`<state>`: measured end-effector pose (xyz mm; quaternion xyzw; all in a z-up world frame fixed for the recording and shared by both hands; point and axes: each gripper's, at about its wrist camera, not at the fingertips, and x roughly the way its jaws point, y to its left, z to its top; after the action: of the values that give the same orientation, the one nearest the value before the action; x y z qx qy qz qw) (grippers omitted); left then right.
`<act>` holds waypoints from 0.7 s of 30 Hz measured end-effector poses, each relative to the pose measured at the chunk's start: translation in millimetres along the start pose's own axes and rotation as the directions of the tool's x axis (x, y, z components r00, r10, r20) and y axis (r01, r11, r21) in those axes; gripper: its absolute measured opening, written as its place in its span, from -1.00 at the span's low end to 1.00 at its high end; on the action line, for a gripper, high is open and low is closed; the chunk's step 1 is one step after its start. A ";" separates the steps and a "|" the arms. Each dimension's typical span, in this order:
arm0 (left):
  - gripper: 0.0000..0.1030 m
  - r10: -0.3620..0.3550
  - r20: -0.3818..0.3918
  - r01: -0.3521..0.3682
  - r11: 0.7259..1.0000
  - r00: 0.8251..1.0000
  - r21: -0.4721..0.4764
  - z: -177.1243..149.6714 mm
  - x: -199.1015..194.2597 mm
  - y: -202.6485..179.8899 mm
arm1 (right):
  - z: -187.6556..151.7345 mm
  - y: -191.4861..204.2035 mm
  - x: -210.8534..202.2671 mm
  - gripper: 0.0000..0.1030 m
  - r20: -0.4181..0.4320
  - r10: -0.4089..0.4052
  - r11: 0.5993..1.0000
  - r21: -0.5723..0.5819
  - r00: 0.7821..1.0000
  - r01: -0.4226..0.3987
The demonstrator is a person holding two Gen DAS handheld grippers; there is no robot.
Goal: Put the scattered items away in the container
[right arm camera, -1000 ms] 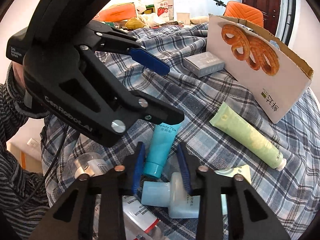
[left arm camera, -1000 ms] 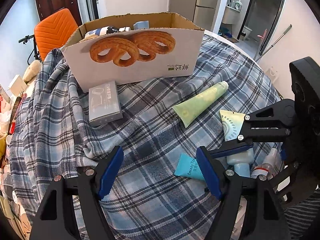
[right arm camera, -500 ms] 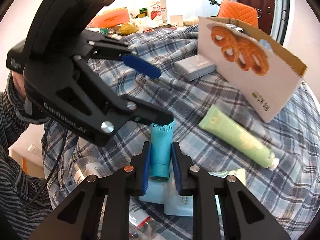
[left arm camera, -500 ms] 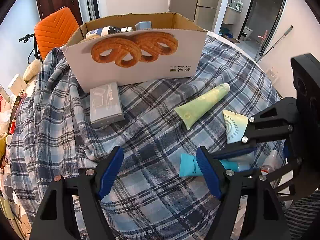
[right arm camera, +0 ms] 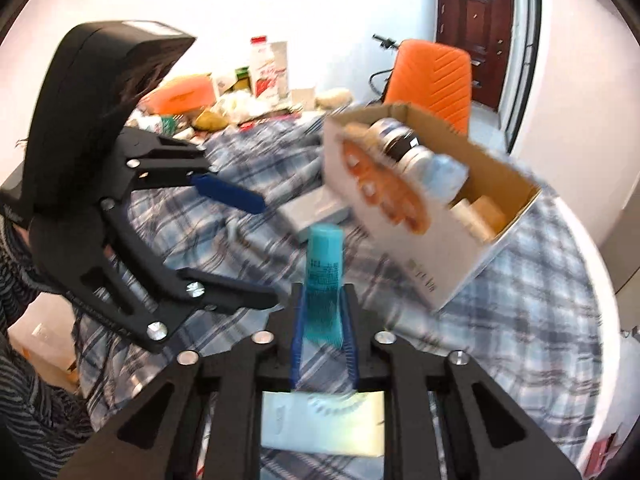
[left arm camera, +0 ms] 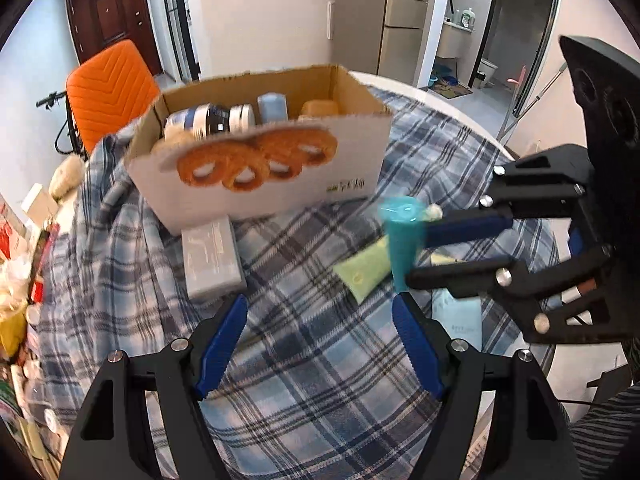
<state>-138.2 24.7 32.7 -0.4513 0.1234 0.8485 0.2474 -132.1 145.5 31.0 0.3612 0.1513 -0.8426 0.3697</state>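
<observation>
The cardboard box [right arm camera: 436, 240], open-topped, stiff and printed with pretzels, lies ahead and to the right of the right gripper [right arm camera: 322, 320], which is nearer to it than the left gripper [left arm camera: 320, 344]; the left hangs released and empty over the soft plaid cloth [left arm camera: 320, 392]. The right is clenched on the flat crimped tail of a smooth teal tube [right arm camera: 323, 276], its long axis standing up from the jaws, cap end toward the box, clear of the cloth

Teal tube [right arm camera: 323, 280] — label blurred.
</observation>
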 end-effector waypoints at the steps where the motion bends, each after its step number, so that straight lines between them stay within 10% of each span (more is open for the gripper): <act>1: 0.50 0.006 0.008 -0.006 1.000 1.000 0.001 3.4 -2.1 0.7 | 4.6 -3.5 -1.9 -0.72 0.013 -0.019 1.000 -0.001 1.000 0.019; 21: 0.50 0.026 0.046 -0.021 0.994 0.999 -0.108 52.6 12.2 45.6 | 16.3 -41.3 0.0 -0.73 0.025 -0.041 0.998 0.041 0.999 0.040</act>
<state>-205.3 12.6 51.6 -0.4420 0.0772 0.8673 0.2156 -170.5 165.1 41.8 0.3547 0.1367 -0.8574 0.3471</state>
